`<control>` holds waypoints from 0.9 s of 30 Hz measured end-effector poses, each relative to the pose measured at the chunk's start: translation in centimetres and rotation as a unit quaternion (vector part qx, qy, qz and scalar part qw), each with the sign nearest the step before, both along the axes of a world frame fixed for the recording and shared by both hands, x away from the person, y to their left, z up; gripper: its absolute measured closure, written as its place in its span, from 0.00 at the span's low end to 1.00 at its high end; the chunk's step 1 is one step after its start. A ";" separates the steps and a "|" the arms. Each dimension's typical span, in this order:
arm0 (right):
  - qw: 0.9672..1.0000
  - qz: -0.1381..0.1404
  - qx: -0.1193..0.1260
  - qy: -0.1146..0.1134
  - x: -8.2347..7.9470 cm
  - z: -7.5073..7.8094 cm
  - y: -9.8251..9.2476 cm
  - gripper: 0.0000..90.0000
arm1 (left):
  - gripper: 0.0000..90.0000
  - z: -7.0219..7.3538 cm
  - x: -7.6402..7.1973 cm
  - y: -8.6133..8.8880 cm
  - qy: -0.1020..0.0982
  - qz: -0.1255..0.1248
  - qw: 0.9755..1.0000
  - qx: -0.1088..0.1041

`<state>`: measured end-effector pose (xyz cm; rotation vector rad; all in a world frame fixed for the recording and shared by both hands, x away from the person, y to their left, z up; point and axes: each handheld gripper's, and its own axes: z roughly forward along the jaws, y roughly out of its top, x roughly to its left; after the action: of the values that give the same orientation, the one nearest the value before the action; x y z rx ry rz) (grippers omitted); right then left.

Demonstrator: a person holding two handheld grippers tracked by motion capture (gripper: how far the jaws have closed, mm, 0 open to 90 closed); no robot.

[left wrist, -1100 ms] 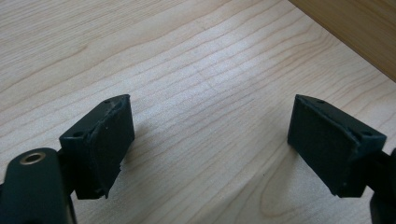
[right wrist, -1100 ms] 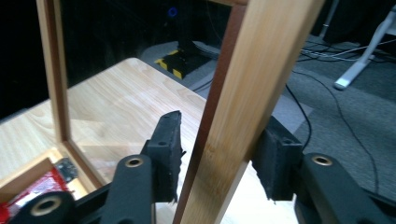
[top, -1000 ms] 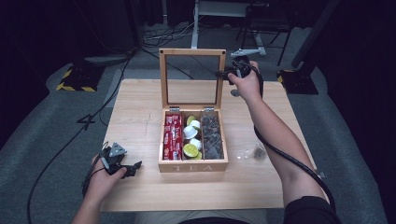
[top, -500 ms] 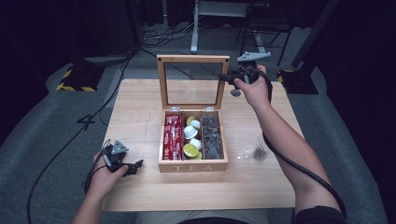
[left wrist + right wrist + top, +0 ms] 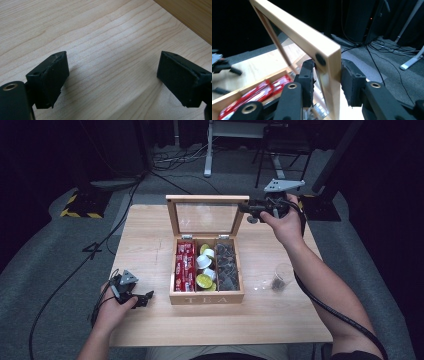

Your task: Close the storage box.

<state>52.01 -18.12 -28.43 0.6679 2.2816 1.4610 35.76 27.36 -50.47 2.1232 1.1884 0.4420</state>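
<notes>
Pads of the right tool (image 5: 327,82) pinch the side edge of the glass lid (image 5: 206,215) of the wooden tea box (image 5: 206,295); its jaws have just been closing on that frame. The lid stands raised and nearly upright behind the box, which sits in the middle of the bench (image 5: 145,245). Inside the box lie red packets (image 5: 184,270) at the left, round capsules (image 5: 205,267) in the middle and dark tea bags (image 5: 227,267) at the right. The left tool (image 5: 141,298) rests low on the bench near the front left corner of the box, jaws spread wide with bare wood between them; they have just been opening. A small glass (image 5: 281,277) stands to the right of the box.
</notes>
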 end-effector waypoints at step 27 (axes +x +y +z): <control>0.998 0.018 -0.049 0.028 -9.4 -4.3 -0.9 0.61 | 0.12 0.0 0.0 -0.2 0.000 0.006 1.000 0.000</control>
<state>42.56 -19.06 -32.71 0.6490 2.4027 1.3530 35.79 27.18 -50.47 2.1172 1.2018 0.4461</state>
